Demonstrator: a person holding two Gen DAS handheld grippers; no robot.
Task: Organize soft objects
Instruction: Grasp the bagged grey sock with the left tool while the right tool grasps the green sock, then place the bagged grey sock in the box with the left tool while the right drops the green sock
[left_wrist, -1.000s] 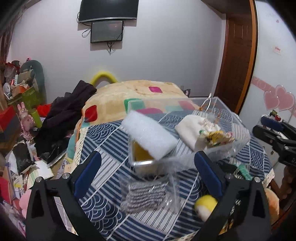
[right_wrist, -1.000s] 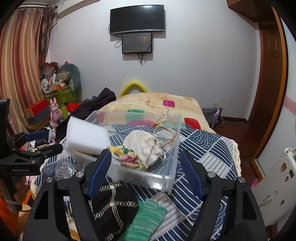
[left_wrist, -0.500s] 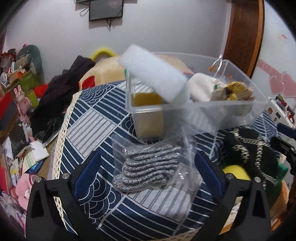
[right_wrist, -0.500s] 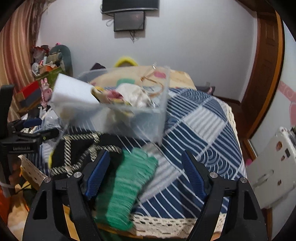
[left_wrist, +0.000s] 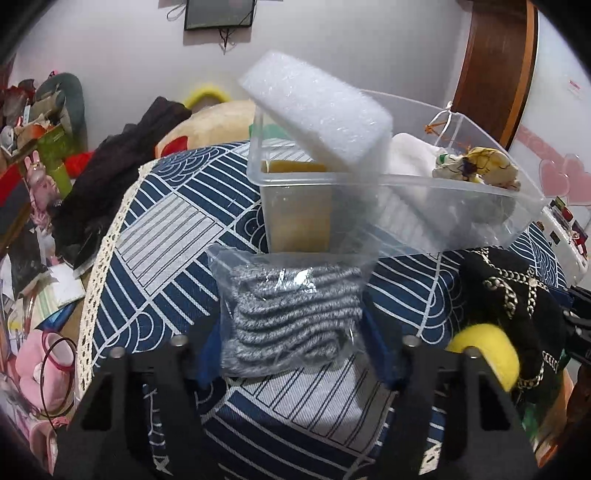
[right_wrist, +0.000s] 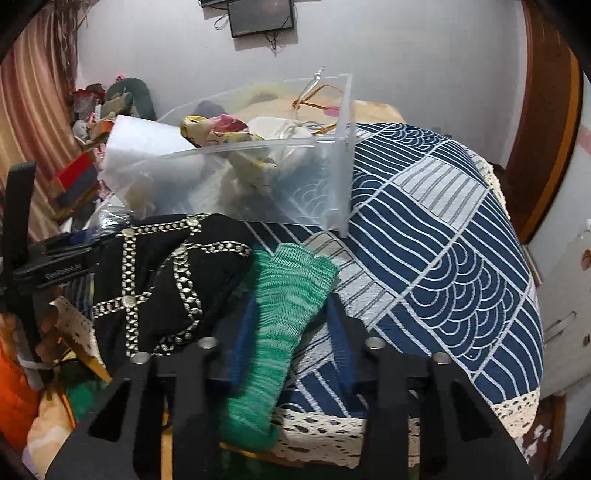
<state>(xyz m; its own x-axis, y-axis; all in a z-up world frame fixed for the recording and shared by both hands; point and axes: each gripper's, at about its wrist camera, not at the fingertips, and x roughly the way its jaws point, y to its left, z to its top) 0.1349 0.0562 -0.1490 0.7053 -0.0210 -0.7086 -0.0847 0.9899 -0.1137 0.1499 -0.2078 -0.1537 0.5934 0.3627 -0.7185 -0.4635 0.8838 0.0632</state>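
Note:
A clear plastic bin (left_wrist: 458, 192) (right_wrist: 343, 155) stands on the blue patterned tablecloth and holds a white foam block (left_wrist: 317, 110), a white pouch (left_wrist: 410, 155) and a floral cloth bundle (left_wrist: 476, 170). A clear bag of grey knit fabric (left_wrist: 291, 310) lies between the blue pads of my left gripper (left_wrist: 291, 350), which is closing on it. A green knit piece (right_wrist: 280, 325) lies between the pads of my right gripper (right_wrist: 291, 343), which is closing on it. A black cloth with chain trim (right_wrist: 159, 280) (left_wrist: 517, 295) lies beside the green piece.
A yellow ball (left_wrist: 487, 350) sits at the table's edge by the black cloth. The lace-edged tablecloth (right_wrist: 461, 266) covers a round table. Cluttered toys and boxes (left_wrist: 33, 155) crowd the floor at left. A wooden door (left_wrist: 491, 66) is behind.
Both grippers dropped and moved forward toward the table. The left jaws narrowed around the grey knit bag, the right jaws around the green knit piece. The bin looms closer.

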